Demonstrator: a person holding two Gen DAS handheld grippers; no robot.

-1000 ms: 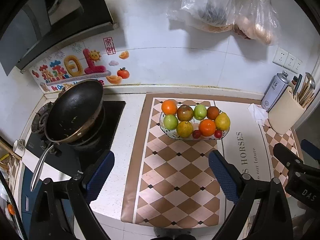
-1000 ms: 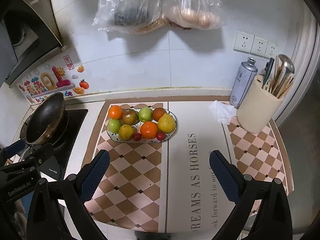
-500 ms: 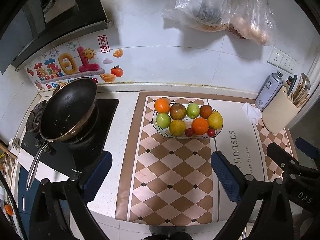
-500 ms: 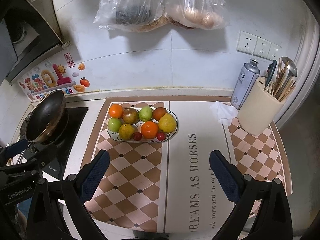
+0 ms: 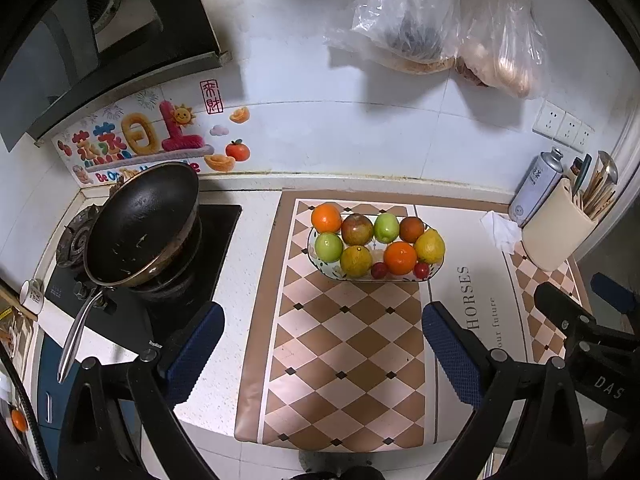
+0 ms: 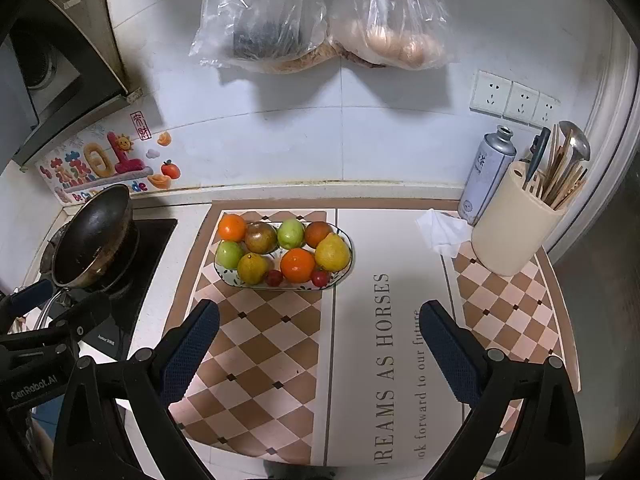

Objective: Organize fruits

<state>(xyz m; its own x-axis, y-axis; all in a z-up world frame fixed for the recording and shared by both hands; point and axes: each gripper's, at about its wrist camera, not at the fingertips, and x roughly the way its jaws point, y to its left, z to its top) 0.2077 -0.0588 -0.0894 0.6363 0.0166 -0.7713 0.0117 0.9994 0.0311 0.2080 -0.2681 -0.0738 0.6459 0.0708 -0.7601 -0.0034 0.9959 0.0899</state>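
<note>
**Fruit bowl ahead of 2 open grippers**

Left gripper (image 5: 322, 336) held above the checkered mat (image 5: 352, 344), jaws spread wide, nothing between them. Right gripper (image 6: 320, 336) likewise spread wide and holding nothing, above the same mat. Fruit bowl (image 6: 344, 268) well ahead of both, apart from every finger, toward the back of the mat: straight ahead in the left view, ahead and to the left in the right view.

Bowl oval, shallow, pale with small leaf prints on the rim. Piled with round, smooth-skinned fruit: 2 oranges (image 5: 326, 218) (image 5: 400, 258), 2 green apples (image 5: 329, 247) (image 5: 386, 228), a yellow lemon (image 5: 430, 246) at the right end, 2 small glossy red tomatoes (image 5: 379, 270) (image 5: 421, 269) along the near edge. Also 3 duller fruits, reddish-brown to yellow-green; kind cannot be told.

Finger pads (image 5: 196, 354) dark blue with a fine dotted grip texture, on matte black arms. Mat flat, diamond-patterned in tan, brown and cream, with a plain cream panel bearing printed letters.

Black wok (image 5: 144, 224) with a metal handle tilted on the stove at left. Cream utensil holder (image 6: 516, 224) and a grey spray can (image 6: 486, 174) at right, crumpled white tissue (image 6: 442, 230) just beside them. 2 clear crinkled plastic bags (image 6: 320, 12) hanging on the white tiled wall.
</note>
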